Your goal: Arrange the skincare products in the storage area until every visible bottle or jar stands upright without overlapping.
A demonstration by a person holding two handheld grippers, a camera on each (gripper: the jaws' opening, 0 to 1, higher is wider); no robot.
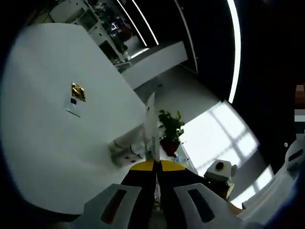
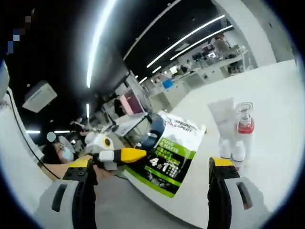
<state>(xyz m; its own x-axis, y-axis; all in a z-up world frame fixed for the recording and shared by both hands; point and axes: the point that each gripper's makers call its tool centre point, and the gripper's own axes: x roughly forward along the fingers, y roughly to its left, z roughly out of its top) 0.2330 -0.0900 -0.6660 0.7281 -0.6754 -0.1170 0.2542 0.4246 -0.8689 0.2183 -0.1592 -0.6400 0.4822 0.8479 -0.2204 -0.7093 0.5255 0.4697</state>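
Task items first. A flat white and green sachet with printed lettering [image 2: 174,155] is pinched at its left edge by the left gripper [image 2: 136,154], whose yellow-tipped jaws enter the right gripper view from the left. In the left gripper view the same sachet [image 1: 150,128] appears edge-on, rising from between that gripper's [image 1: 156,167] pressed-together jaws. It is held up off the white table [image 1: 47,143], tilted, not standing.

Just right of the sachet, a white squeeze tube [image 2: 223,125] and a clear pump bottle with a red collar [image 2: 244,128] stand upright, touching or nearly so; I cannot tell whether they overlap. A small white jar-like item [image 1: 125,151] sits near the tabletop's near edge, orientation unclear.

The right gripper [image 2: 155,174] is spread wide, nothing between its jaws.

Judgement: partway. Two items appear placed; the sachet remains to be set down, and the white item may need checking.

Room: the table surface is broad and bare right of and beyond the bottles. A small gold-topped card [image 1: 76,98] lies well apart on the far side. The table edge runs directly under the sachet, so I should move inward before release.
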